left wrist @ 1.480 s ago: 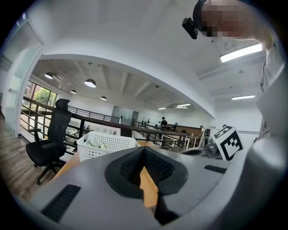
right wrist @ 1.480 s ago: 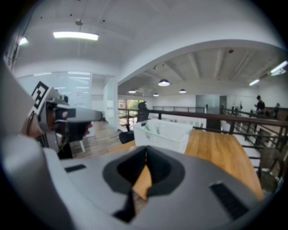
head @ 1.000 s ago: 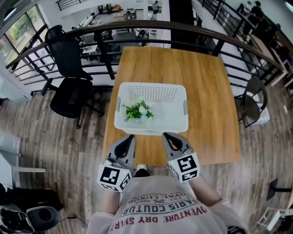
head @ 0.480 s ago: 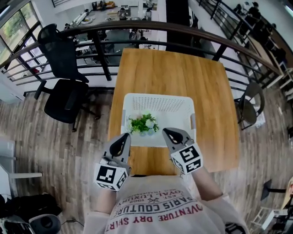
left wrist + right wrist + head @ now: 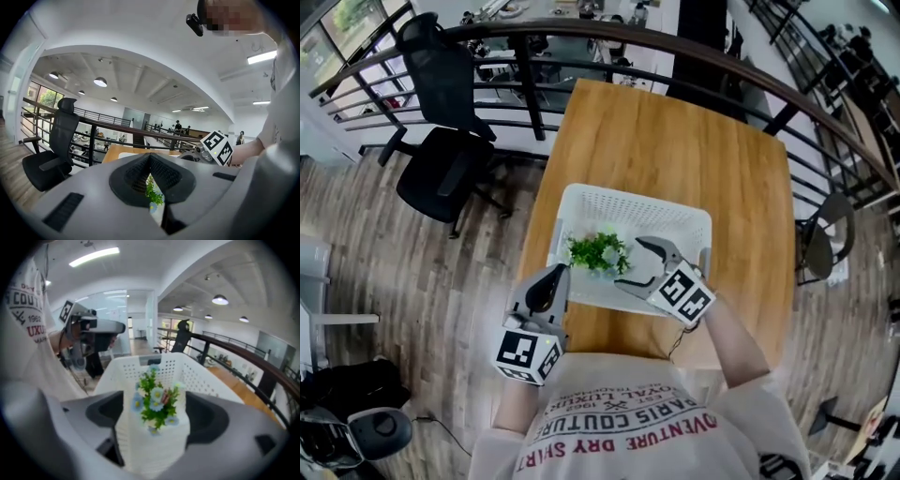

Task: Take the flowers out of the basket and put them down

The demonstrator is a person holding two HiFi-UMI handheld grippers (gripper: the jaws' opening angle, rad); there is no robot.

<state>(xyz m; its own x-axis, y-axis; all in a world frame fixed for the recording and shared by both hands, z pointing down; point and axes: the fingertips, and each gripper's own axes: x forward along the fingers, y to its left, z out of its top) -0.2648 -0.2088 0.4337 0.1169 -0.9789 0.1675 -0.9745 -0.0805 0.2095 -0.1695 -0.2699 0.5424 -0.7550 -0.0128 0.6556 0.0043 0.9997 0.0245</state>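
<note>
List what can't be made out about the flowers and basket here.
- Head view: flowers in the basket too small to tell one bunch from several.
- Right gripper view: flowers blurred; stem ends unreadable.
- Left gripper view: the left gripper itself hides nearly all the basket; only a sliver of flowers shows.

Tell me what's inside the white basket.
A small bunch of flowers, green leaves with pale blue blooms, lies in the white basket. The right tool, its jaws just opening and empty, hides part of the near floor.

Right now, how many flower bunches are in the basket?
1. The flower bunch lies in the basket, in its left half. Little of the basket's inside is hidden.
</note>
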